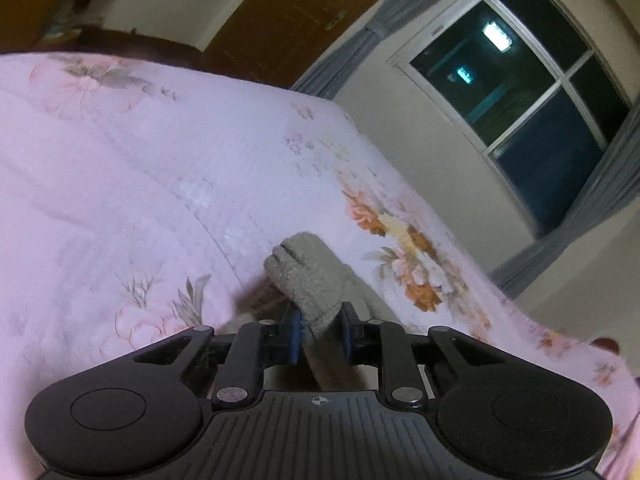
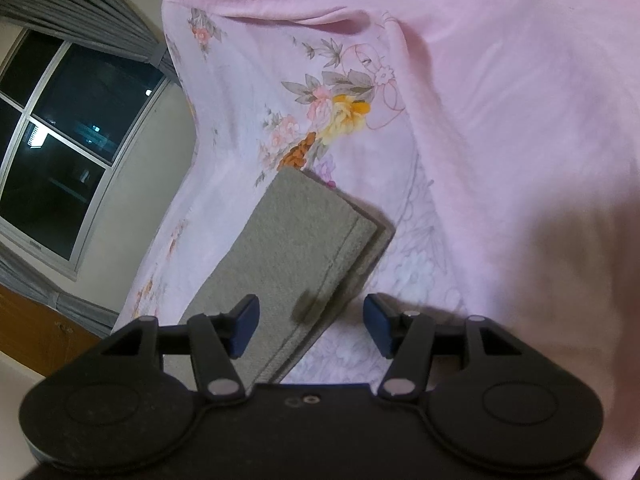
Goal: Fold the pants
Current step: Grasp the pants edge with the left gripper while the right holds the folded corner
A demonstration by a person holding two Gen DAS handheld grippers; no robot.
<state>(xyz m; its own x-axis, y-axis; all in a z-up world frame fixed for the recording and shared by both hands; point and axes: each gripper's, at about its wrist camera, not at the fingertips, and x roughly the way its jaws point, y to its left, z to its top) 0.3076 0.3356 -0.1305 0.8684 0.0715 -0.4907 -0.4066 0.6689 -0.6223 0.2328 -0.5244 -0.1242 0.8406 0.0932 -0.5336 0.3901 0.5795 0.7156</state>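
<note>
The pants are grey-beige knit cloth on a pink flowered bedspread [image 1: 160, 168]. In the left wrist view my left gripper [image 1: 320, 334] is shut on a bunched fold of the pants [image 1: 310, 280], which sticks up between the blue pads. In the right wrist view the pants [image 2: 296, 240] lie folded into a flat layered rectangle with a hem at the far right. My right gripper [image 2: 310, 326] is open, its blue pads apart just above the near edge of the folded cloth, holding nothing.
The bedspread [image 2: 500, 120] covers the bed and rises in folds at the far side. A dark window [image 1: 520, 112] with grey curtains is beyond the bed's edge. A brown wooden door [image 1: 280, 20] stands behind the bed.
</note>
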